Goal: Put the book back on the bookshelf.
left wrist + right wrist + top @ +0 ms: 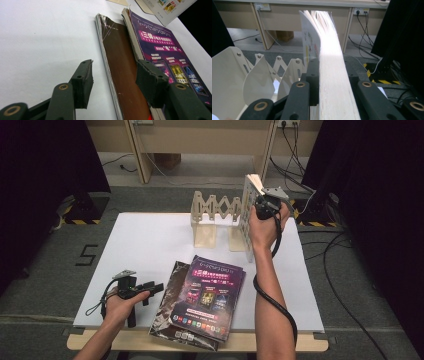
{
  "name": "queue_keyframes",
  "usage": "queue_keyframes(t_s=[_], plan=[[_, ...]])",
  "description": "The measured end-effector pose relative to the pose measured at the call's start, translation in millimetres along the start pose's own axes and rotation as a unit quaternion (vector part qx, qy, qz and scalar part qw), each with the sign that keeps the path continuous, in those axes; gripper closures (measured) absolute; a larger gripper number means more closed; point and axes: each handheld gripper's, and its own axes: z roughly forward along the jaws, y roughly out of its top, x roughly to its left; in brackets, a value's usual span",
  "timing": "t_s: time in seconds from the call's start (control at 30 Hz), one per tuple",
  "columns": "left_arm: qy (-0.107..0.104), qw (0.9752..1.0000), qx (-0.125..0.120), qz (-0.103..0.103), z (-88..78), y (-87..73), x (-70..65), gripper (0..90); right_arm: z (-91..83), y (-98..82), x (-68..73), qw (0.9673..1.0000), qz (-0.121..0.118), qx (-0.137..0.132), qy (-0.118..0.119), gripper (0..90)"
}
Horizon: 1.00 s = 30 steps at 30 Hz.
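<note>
- Two grippers on show: the left gripper [150, 289] low at the near-left of the white table [140, 245], the right gripper [260, 195] raised at the far right.
- Three magazines in all. Two lie stacked near the front edge: a purple magazine [210, 295] on top of a dark brown magazine [172, 295], which peeks out along the left side and at the near corner.
- The third, a white magazine [248, 215], stands upright on edge at the right end of the rack [215, 215], with the right gripper clamped on its top edge. In the right gripper view both black jaws press against the pale page block [334, 82], one either side.
- One cream accordion rack, its dividers fanned out; the right gripper view shows three curved dividers [259, 77] just left of the held magazine, with open slots between them.
- The left gripper is released, jaws spread wide. In the left gripper view the left pad [83, 80] sits over bare table and the right pad [150, 82] over the purple cover, so the brown magazine's left edge runs up between them; I can't tell if either pad touches anything.
- The stack's near corner overhangs the white sheet onto the wooden front lip [100, 340].
- Plenty of open white surface across the left half and far-left corner; a clear strip too down the right side beside the right forearm [270, 290].
</note>
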Motion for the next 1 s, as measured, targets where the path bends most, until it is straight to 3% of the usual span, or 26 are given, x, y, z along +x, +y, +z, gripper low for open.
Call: queue_keyframes(t_s=[0.23, 0.8, 0.93, 1.0], plan=[[0.000, 1.0000, 0.000, 0.001, -1.0, 0.7, -1.4, 46.3, -2.3, -1.0, 0.0, 1.0000, -0.003, 0.006, -0.001, 66.4], [-0.002, 1.0000, -0.002, 0.002, -1.3, 1.0, -2.7, 46.3, -7.9, 4.3, -1.3, 0.9999, 0.004, 0.014, 0.001, 64.0], [-0.002, 1.0000, -0.002, 0.003, -1.4, 1.1, -2.4, 46.3, -7.5, 3.8, -1.3, 0.9998, 0.009, 0.018, 0.004, 70.7], [-0.001, 1.0000, -0.002, 0.003, -1.2, 0.8, -2.3, 46.3, -7.6, 4.4, -1.4, 0.9994, 0.026, 0.022, 0.010, 73.8]])
